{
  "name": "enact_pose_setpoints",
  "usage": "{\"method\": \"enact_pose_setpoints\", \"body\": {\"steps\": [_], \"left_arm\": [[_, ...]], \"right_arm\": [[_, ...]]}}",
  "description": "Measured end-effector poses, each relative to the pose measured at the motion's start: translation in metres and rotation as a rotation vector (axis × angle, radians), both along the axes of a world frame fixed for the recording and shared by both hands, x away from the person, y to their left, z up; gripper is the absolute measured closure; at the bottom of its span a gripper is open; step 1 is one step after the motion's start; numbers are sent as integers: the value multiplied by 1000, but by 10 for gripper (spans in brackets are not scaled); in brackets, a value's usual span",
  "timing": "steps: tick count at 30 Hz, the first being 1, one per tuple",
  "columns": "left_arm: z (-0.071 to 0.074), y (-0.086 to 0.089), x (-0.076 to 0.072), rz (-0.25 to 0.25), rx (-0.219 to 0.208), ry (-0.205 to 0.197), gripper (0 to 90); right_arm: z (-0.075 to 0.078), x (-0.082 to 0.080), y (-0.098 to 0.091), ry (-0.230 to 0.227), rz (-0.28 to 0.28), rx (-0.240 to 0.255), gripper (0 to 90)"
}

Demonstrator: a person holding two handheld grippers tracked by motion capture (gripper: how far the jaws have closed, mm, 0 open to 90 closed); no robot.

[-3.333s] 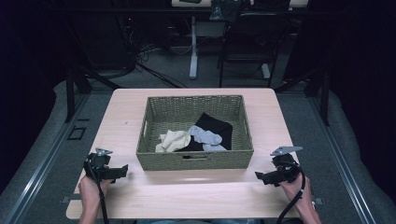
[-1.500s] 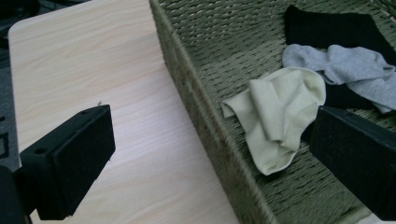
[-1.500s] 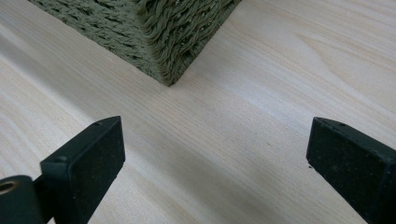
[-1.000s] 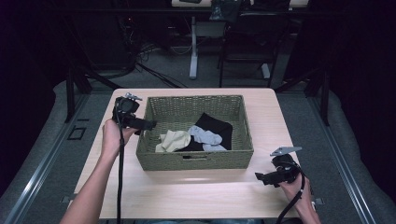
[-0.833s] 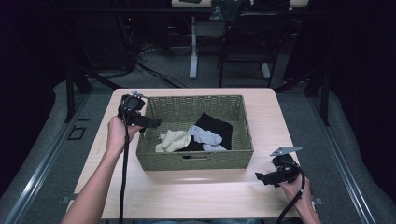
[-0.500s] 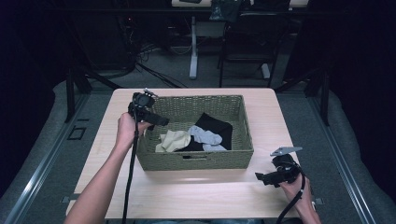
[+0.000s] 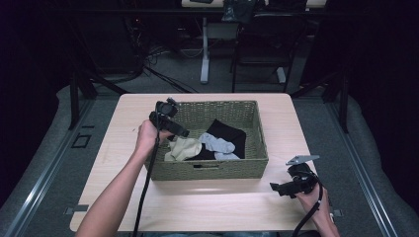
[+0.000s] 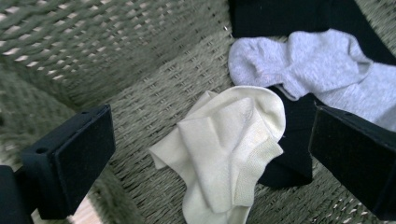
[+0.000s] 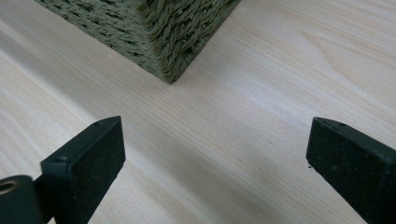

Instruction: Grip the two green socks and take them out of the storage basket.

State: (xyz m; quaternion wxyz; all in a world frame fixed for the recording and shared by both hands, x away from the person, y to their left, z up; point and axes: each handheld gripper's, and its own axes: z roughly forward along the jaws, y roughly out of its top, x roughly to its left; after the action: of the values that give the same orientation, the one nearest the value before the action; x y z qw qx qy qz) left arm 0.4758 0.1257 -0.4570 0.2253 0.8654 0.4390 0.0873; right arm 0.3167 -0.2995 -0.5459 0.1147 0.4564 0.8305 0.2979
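A: Reaching into the basket point(image 7: 207, 168) from its left rim, the left hand-held gripper point(image 7: 184, 133) points down at the cream sock point(image 8: 224, 149). Why that angle?

B: Probably because the sock lies flat on the basket floor, near the left wall. Coming in over the rim and tilting down is the way to put one jaw on each side of it. In the left gripper view the jaws stand wide apart with the cream sock between them, and they are not touching it.

A: And the other socks?

B: The grey sock point(image 8: 322, 70) sits just beside the cream one, deeper into the basket, lying over a black sock point(image 8: 289, 158). The cream sock's edge overlaps the black one slightly, so a careless pinch could take both.

A: The right hand-held gripper point(image 7: 279, 186)?

B: It rests low on the counter point(image 7: 222, 207) off the basket's near right corner, jaws spread apart and holding nothing. Its own view looks at that corner and bare wood. It seems parked out of the way while the left one works.
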Motion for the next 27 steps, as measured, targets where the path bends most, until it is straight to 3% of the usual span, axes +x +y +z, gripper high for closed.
{"method": "enact_pose_setpoints", "body": {"steps": [11,21,27], "left_arm": [[-26,-14,8,-16,47,106,56],[-44,-20,16,7,88,169,85],[-51,-24,17,3,118,188,146]], "right_arm": [[0,0,0,0,1,-1,40],[0,0,0,-1,1,4,41],[1,0,0,-3,1,-1,41]]}}
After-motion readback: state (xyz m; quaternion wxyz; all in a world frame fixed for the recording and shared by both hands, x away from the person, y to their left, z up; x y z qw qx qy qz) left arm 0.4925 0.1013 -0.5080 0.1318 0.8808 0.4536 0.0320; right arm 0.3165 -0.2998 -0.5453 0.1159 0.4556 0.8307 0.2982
